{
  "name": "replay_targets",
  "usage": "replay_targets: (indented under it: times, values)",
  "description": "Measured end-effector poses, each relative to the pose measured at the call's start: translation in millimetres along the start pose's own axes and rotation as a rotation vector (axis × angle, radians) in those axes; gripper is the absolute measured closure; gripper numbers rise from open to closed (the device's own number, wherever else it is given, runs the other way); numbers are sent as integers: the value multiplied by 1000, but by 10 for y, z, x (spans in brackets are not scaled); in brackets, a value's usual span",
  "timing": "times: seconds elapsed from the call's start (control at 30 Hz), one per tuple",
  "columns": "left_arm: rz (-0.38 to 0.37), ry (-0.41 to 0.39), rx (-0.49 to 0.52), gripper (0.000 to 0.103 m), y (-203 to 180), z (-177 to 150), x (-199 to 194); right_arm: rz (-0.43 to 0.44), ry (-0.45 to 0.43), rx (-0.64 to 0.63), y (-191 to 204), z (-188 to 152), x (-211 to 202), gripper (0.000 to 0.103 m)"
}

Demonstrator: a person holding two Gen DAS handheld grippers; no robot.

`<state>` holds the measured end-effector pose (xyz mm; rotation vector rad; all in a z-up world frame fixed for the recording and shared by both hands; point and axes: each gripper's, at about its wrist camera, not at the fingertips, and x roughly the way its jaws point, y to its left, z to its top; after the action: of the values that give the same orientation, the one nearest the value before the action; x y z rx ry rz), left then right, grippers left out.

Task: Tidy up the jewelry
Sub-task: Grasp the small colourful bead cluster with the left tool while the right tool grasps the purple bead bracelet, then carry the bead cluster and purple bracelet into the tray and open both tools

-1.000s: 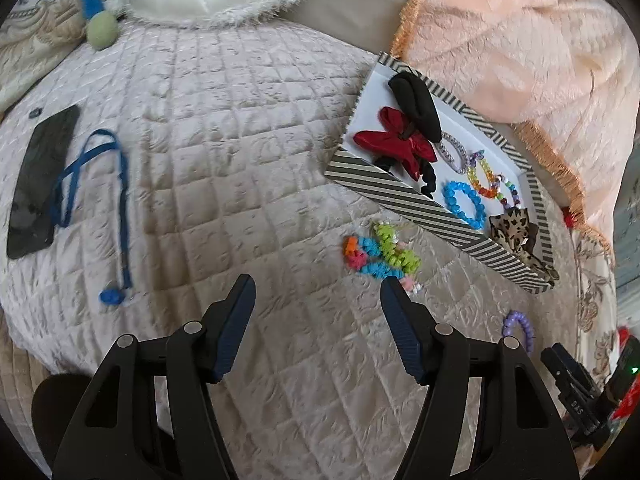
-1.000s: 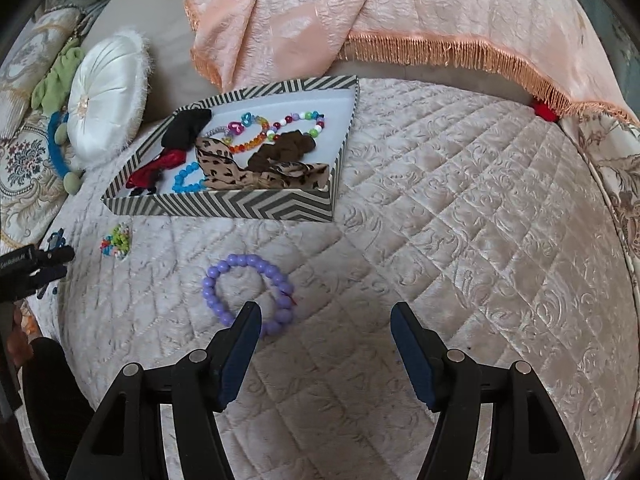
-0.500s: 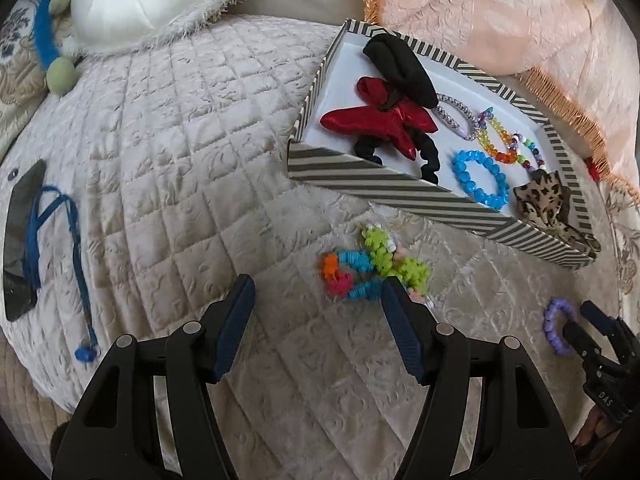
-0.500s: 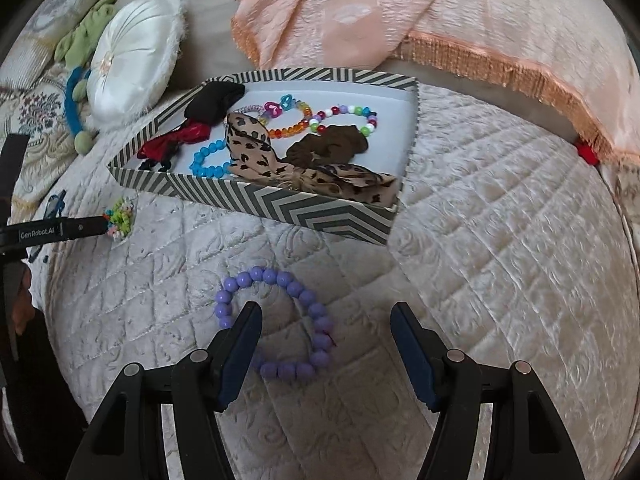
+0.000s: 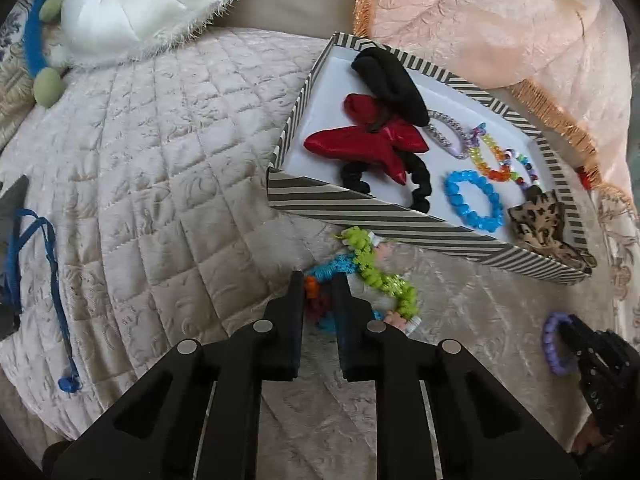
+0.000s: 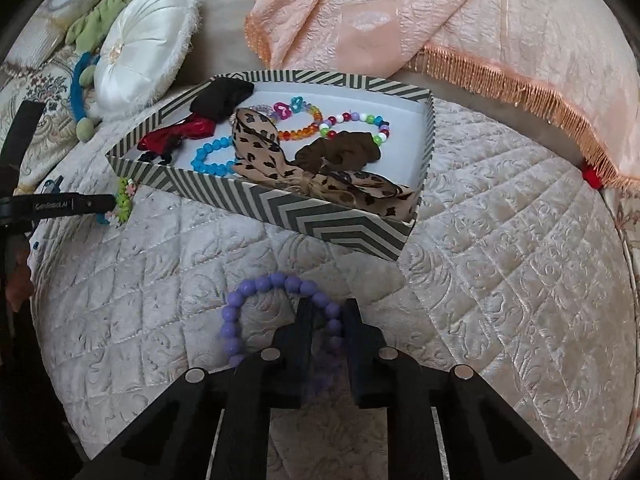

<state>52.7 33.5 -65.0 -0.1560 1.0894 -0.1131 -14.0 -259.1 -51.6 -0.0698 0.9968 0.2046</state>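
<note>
A striped box (image 5: 360,210) (image 6: 304,216) on the quilted bed holds hair bows, scrunchies and bead bracelets. My left gripper (image 5: 318,280) is shut on a multicoloured spiral hair-tie bundle (image 5: 372,266) lying just in front of the box. My right gripper (image 6: 328,312) is shut on the right side of a purple bead bracelet (image 6: 256,288) lying on the quilt in front of the box. The purple bracelet also shows in the left wrist view (image 5: 550,340), with the right gripper's fingers on it. The left gripper shows at the left edge of the right wrist view (image 6: 108,202).
A white round cushion (image 5: 152,4) (image 6: 144,60) lies behind the box. A peach fringed blanket (image 6: 440,20) is draped at the back. A blue lanyard (image 5: 44,264) and a dark phone (image 5: 12,208) lie at the left.
Both grippers moved forward and down onto the quilt and closed: the left on the spiral hair-tie bundle, the right on the purple bracelet. Both were open earlier.
</note>
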Motion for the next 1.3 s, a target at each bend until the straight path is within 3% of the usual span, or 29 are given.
replay_targets:
  times: [0.2,0.6,0.9,1.3]
  values:
    - [-89,7,-25,91,58,-6,-215,53,-50,44,-45,28,-237,89]
    - [-123,-116,31,91,-186,136,-955,87,-160,53,0,223,-772,89]
    - [-97,-188,87,91,-436,312,-1254,89,-218,51,-3,384,-1026,95]
    - [-76,-223,164,91,-773,433,-1296,97,-232,50,-53,471,-1070,95]
